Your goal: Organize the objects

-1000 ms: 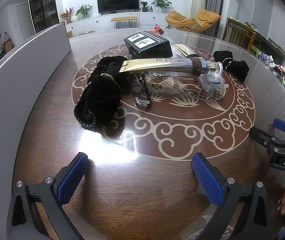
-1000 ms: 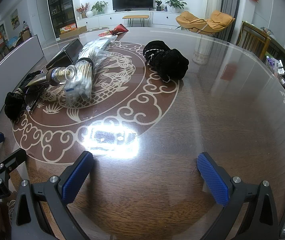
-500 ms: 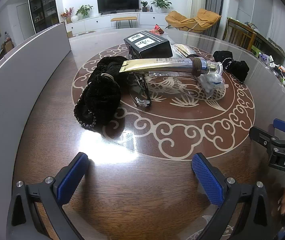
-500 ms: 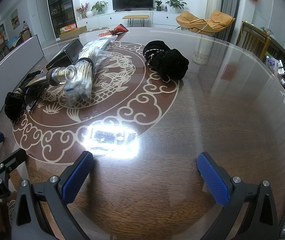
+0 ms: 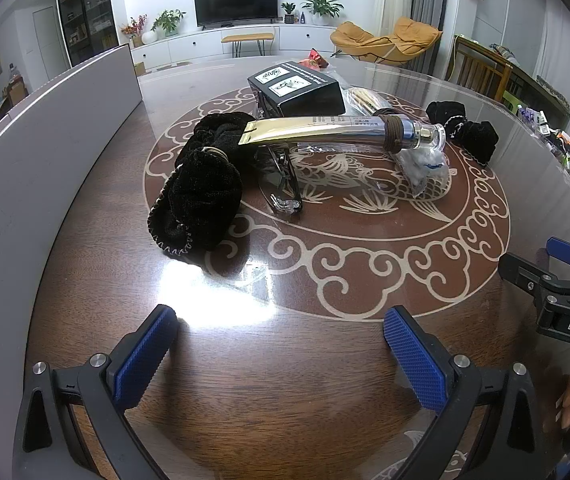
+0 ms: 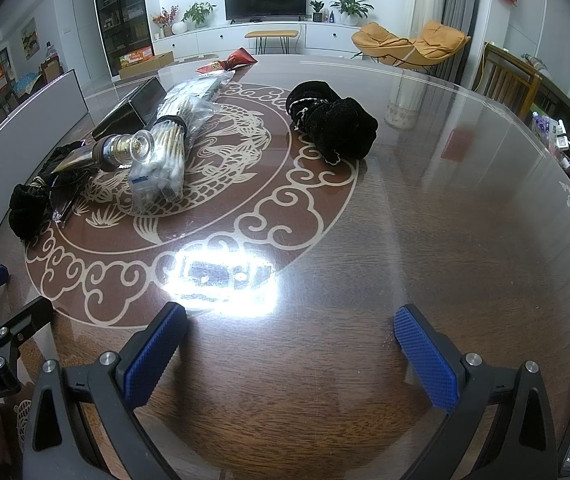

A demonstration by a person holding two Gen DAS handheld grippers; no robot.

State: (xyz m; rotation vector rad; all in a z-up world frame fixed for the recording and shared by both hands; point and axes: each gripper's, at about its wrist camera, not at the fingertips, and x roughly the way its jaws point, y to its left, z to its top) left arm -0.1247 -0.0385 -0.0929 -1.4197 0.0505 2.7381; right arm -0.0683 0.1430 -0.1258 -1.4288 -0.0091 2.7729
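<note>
We're at the very start here, nothing sorted yet, so the step in hand is really picking what to grab first and lining up for it.

Using the dragon medallion [image 5: 365, 200] on the table [image 5: 285, 420] as our landmark: the biggest lump is the black pouch [image 5: 201, 200] on the medallion's left edge, with a second black pouch [image 6: 333, 120] over on its far right edge. The box [image 5: 297, 90] sits at the medallion's far side. The gold tube [image 5: 325, 130] lies across the middle, one end resting on the left pouch, cap end propped over the swab bag [image 6: 165, 168]. Under the tube, just right of the left pouch, are the glasses [image 5: 281, 184], the smallest and fiddliest thing.

The left gripper [image 5: 281, 354] is spread wide with nothing in it, hanging over bare wood on the near side of the medallion. The right gripper [image 6: 289, 348] is the same: wide, empty, also near side, well apart from everything.

Our take: go for the tube first, since it sits on top of the pile and pins the glasses. Come in across its body near the middle, not the slick cap end, and lift straight up so the pouch and bag underneath don't get dragged. We'd guess the metallic skin is slippery, so close firmly. Leave the glasses until they're uncovered, and take them by the frame, not the lenses.
</note>
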